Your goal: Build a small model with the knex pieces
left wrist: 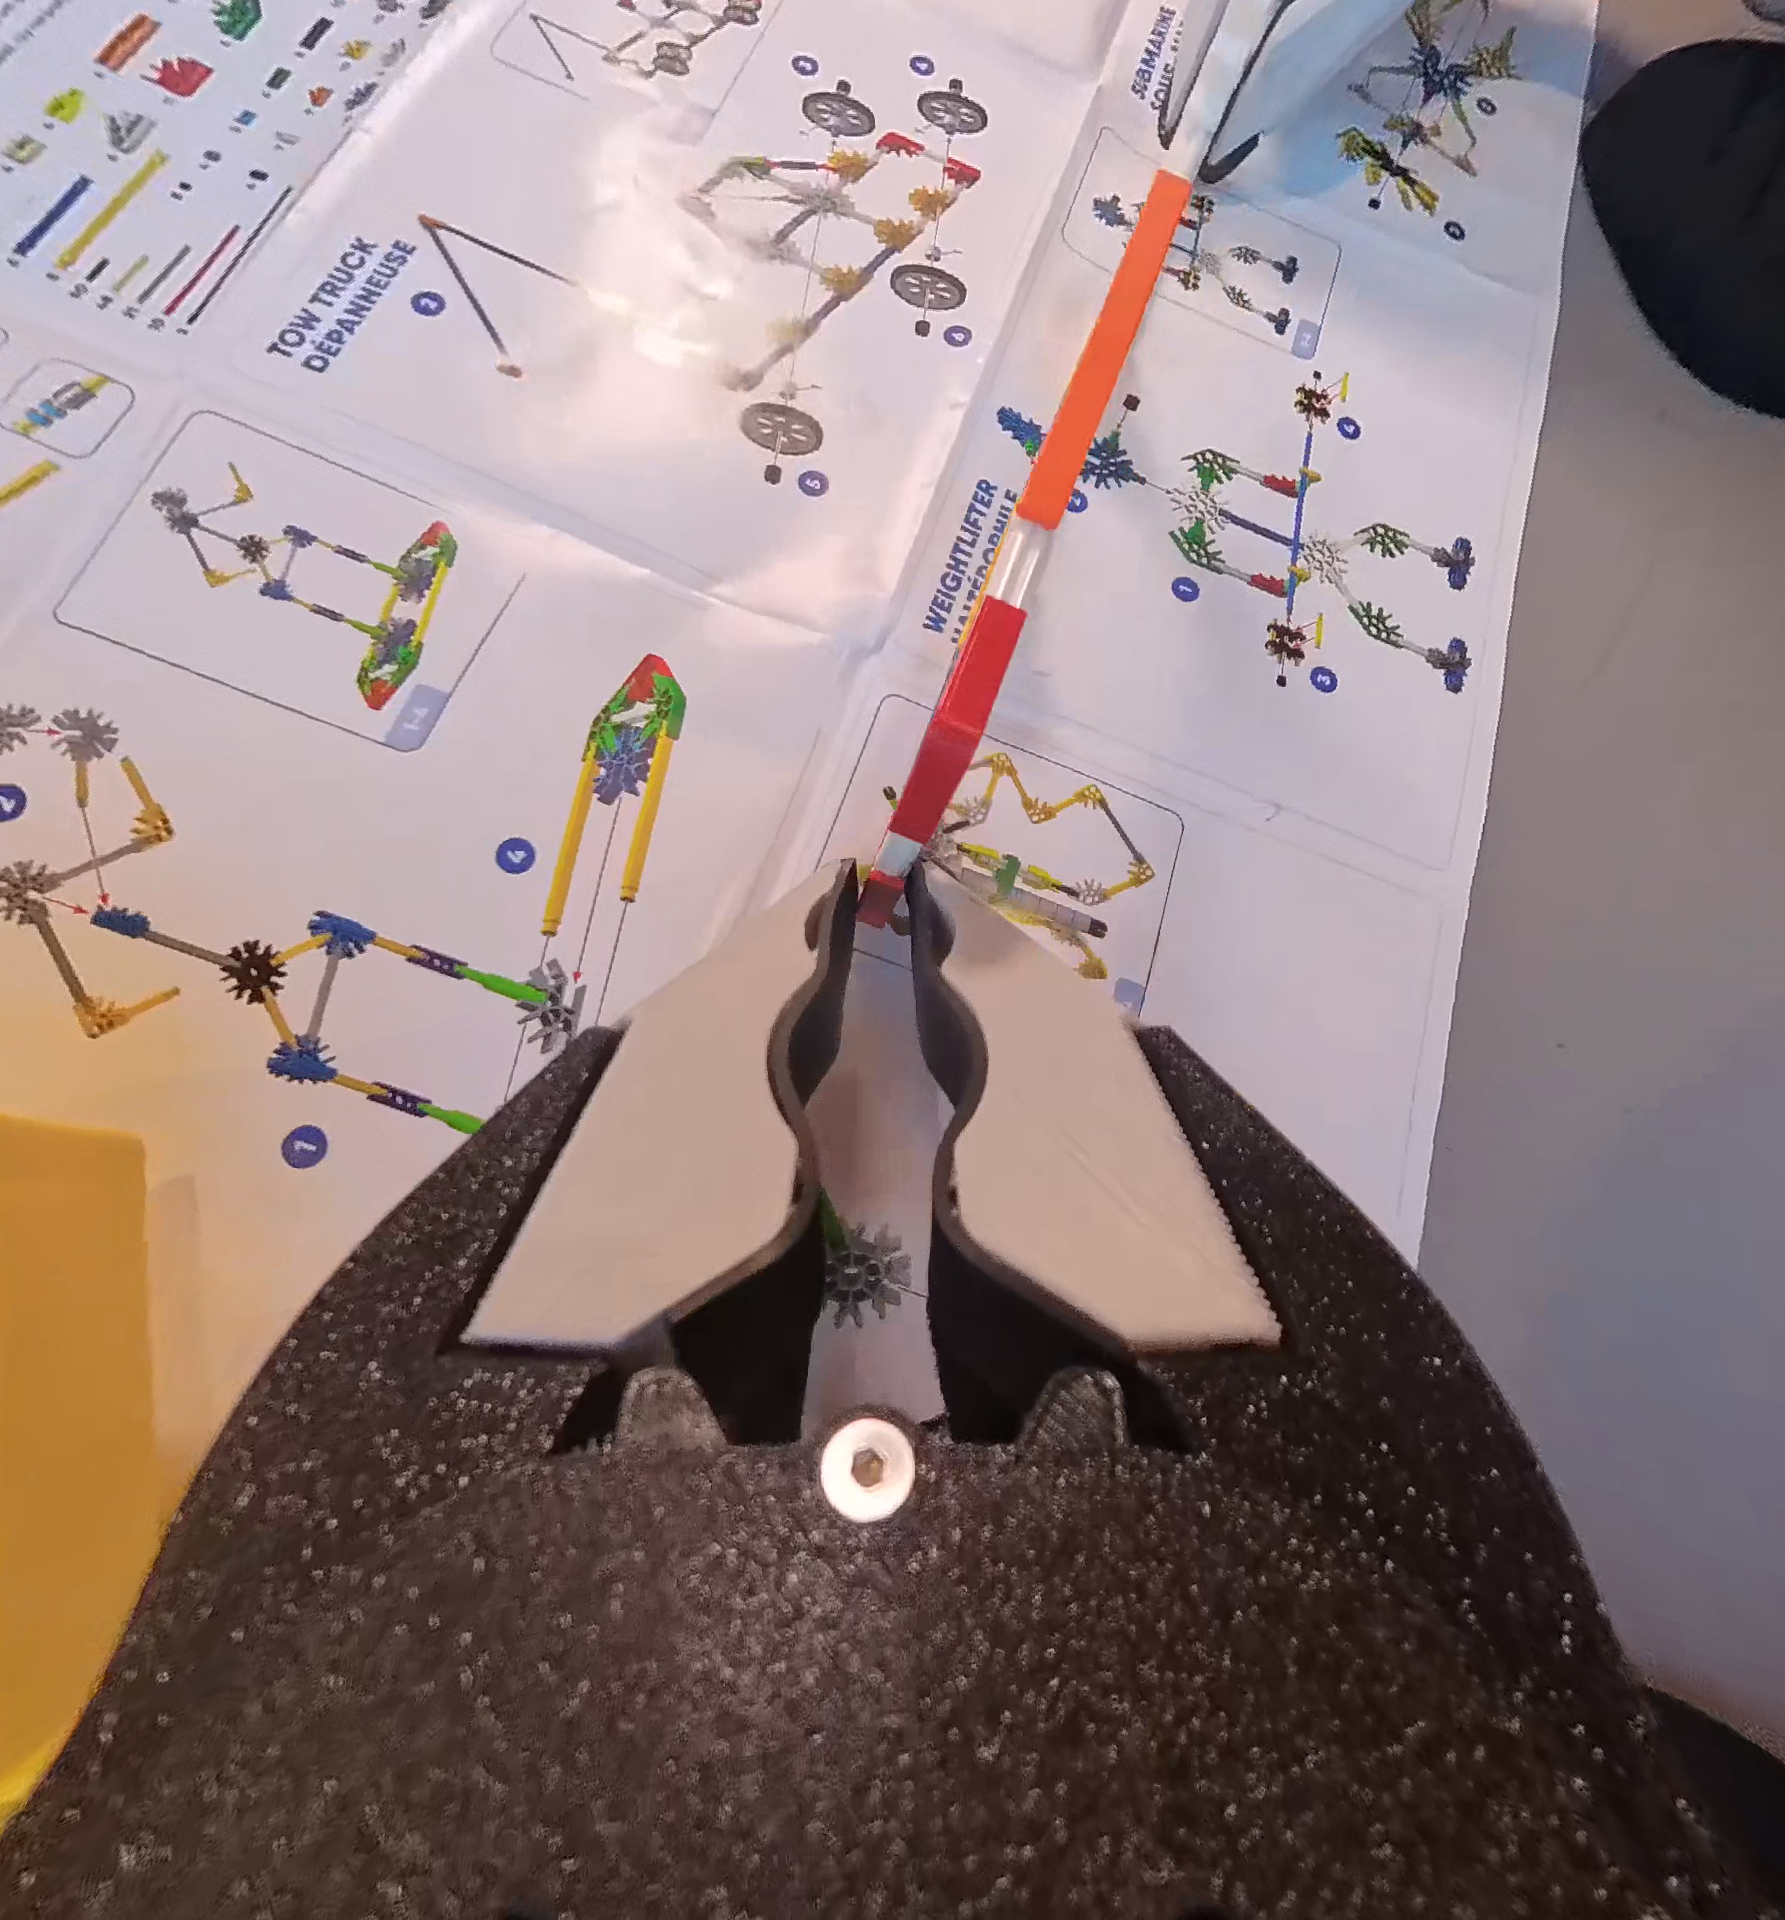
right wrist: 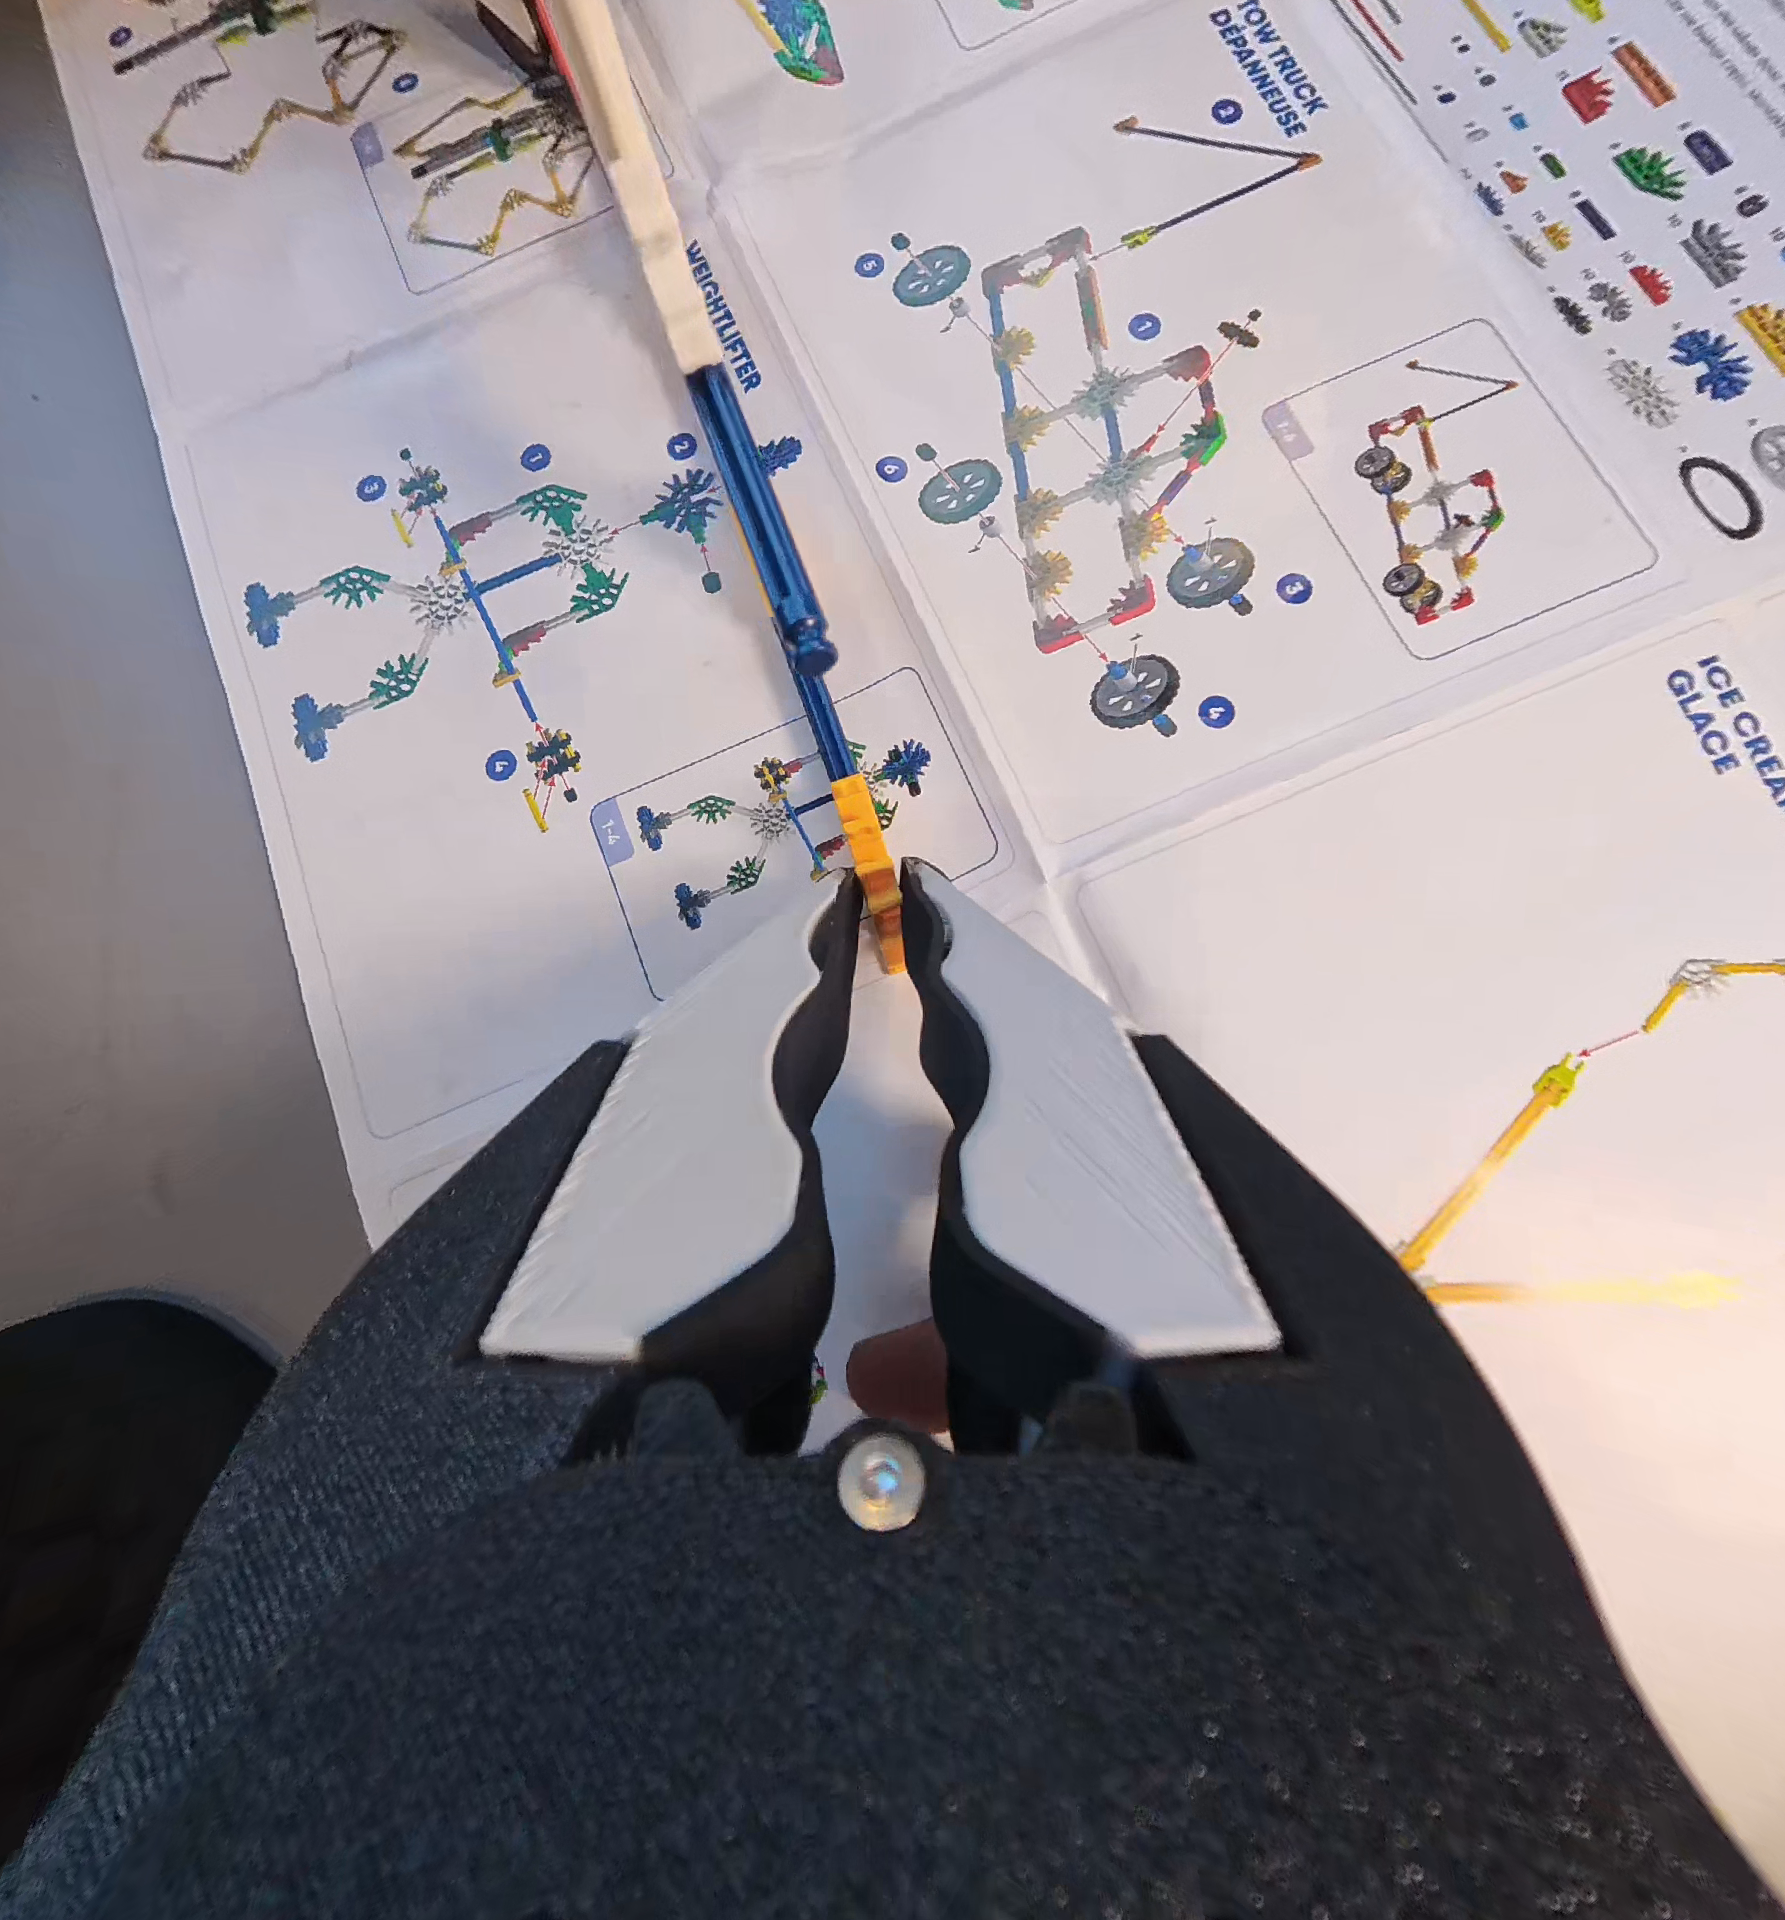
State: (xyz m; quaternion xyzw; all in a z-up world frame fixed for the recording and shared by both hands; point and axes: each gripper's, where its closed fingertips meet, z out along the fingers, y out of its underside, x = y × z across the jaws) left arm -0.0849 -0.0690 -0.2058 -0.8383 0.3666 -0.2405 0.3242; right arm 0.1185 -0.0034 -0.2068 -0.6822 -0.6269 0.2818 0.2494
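Two grippers are clenched: the left gripper (left wrist: pixel 883 883) on a red connector (left wrist: pixel 955 722), the right gripper (right wrist: pixel 880 878) on an orange connector (right wrist: pixel 867 842) with blue rod (right wrist: pixel 763 520), above the instruction sheet (right wrist: pixel 1283 883). Straight alignment is judged essential.

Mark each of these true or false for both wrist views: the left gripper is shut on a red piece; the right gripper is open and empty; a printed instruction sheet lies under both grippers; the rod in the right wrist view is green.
1. The left gripper is shut on a red piece. True.
2. The right gripper is open and empty. False: it is shut on a yellow-orange connector.
3. A printed instruction sheet lies under both grippers. True.
4. The rod in the right wrist view is green. False: the rod is blue.
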